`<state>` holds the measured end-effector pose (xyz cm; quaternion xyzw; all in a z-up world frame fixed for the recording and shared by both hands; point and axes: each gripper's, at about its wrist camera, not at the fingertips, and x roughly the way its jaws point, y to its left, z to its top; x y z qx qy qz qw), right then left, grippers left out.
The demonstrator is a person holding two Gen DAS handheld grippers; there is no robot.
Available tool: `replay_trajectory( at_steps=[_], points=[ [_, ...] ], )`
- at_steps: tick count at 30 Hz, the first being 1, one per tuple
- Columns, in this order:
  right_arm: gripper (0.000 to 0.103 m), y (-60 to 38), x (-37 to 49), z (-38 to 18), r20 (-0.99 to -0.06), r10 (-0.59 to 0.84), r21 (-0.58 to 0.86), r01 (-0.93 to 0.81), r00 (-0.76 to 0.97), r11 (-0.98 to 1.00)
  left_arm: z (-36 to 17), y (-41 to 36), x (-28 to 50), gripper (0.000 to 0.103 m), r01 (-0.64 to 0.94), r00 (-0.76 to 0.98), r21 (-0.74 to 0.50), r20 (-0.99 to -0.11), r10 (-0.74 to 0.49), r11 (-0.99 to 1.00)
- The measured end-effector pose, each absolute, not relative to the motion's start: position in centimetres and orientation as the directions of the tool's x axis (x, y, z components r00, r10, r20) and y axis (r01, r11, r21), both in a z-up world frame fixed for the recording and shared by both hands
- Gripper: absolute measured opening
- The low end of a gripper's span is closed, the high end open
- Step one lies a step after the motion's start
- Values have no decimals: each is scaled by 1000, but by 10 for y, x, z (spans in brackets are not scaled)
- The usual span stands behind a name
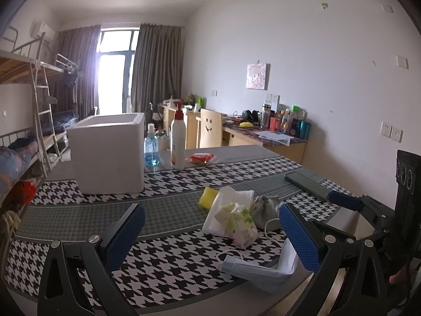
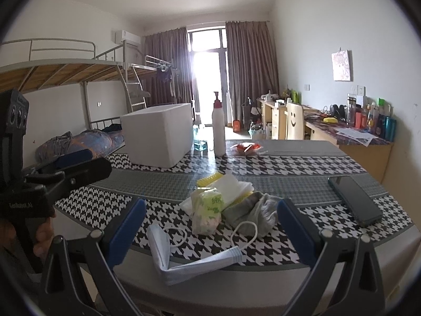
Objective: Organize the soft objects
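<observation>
Nothing has been put away yet, as far as these views show. On the far left of the table stands the white foam box; its top is open, but neither camera looks inside it. I take it for the likely bin, though that is only a guess. Just right of it are the blue spray bottle, the tall white pump bottle and a red packet, none of them soft goods by the look of it.

Your left gripper hangs at the near edge, its blue pads wide apart and holding nothing. Between and just beyond them, in the middle of the near table, lies the heap you have to sort. The yellow sponge is farthest, partly under a white folded cloth or paper. In front of that is a crinkled green-printed tissue pack, and touching its right side a limp, crumpled grey sock. Nearest you is a blue face mask, bent into an L with its ear loops trailing toward the sock.

Your right gripper also has its jaws spread wide and empty, aimed at the same heap, with the mask just ahead. A dark phone lies to the right, apart from the pile.

Every soft piece remains to be moved. The mask and sock look floppy and may drag neighbours if you lift them.
</observation>
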<state>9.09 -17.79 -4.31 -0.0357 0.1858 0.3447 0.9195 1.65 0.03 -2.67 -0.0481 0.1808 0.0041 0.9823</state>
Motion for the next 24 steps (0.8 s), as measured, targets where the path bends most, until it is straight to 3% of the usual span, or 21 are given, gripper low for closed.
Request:
replay_trajectory(
  at_steps=[24],
  points=[
    [101,-172,91,-76,-473,612,69,-666,634,743,-45,6,29,102,-54,911,-104,-413,6,993]
  ],
)
